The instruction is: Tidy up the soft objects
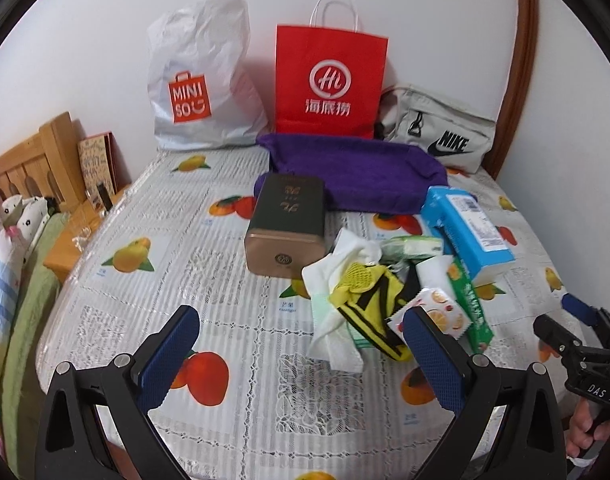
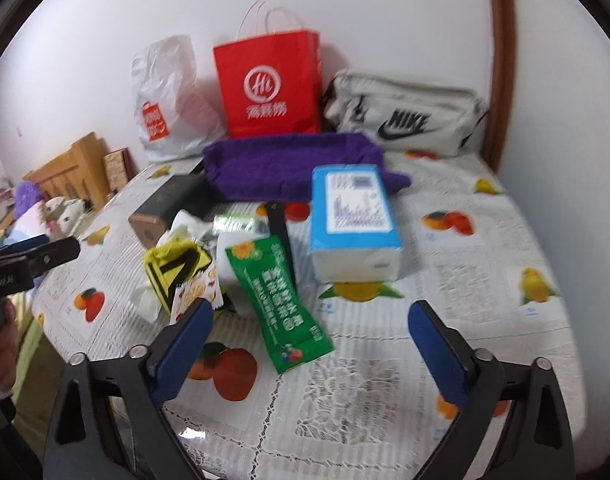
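A pile of soft things lies mid-table: a white crumpled tissue (image 1: 337, 276), a yellow-and-black mesh cloth (image 1: 369, 300) (image 2: 175, 268), a green packet (image 2: 281, 304) (image 1: 471, 308), a small fruit-print sachet (image 1: 441, 312) and a blue tissue pack (image 1: 465, 232) (image 2: 353, 220). A purple towel (image 1: 353, 168) (image 2: 289, 164) lies behind them. My left gripper (image 1: 301, 352) is open and empty, just in front of the pile. My right gripper (image 2: 309, 340) is open and empty, its left finger near the green packet.
A dark-and-gold tin (image 1: 285, 224) stands left of the pile. At the back wall stand a white Miniso bag (image 1: 197, 80), a red paper bag (image 1: 329, 76) and a grey Nike bag (image 1: 437, 132). A wooden bed frame (image 1: 25, 164) lies to the left.
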Demonstrator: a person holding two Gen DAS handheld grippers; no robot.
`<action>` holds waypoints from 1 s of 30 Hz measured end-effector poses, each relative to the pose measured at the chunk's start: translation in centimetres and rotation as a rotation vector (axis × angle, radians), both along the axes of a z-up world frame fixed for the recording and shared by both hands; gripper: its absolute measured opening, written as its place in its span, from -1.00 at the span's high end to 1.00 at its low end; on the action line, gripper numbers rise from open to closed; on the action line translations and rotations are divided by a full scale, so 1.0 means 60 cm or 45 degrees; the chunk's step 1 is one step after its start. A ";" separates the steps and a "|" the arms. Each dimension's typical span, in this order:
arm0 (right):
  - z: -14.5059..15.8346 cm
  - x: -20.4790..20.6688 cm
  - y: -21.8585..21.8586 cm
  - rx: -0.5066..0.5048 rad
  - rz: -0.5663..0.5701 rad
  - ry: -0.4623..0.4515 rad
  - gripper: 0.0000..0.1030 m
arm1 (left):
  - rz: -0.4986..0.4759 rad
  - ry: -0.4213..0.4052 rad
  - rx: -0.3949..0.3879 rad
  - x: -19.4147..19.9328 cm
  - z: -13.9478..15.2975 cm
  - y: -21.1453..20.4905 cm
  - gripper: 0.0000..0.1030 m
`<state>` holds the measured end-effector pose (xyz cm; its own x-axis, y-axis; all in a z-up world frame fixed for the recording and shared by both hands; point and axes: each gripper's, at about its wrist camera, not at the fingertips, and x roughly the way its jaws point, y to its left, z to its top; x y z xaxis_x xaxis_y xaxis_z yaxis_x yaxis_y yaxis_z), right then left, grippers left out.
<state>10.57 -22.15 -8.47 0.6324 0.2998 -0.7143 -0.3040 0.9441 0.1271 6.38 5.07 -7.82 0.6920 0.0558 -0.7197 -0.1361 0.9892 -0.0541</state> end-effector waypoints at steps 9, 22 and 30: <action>-0.060 0.055 0.029 -0.005 0.198 0.054 -0.57 | -0.022 0.071 -0.008 0.028 -0.048 0.002 -0.94; -0.122 0.110 0.058 0.009 0.332 0.203 0.09 | -0.018 0.126 -0.060 0.050 -0.078 0.022 -0.94; -0.093 0.077 0.039 0.027 0.310 0.124 0.25 | -0.050 0.119 -0.079 0.052 -0.083 0.021 -0.94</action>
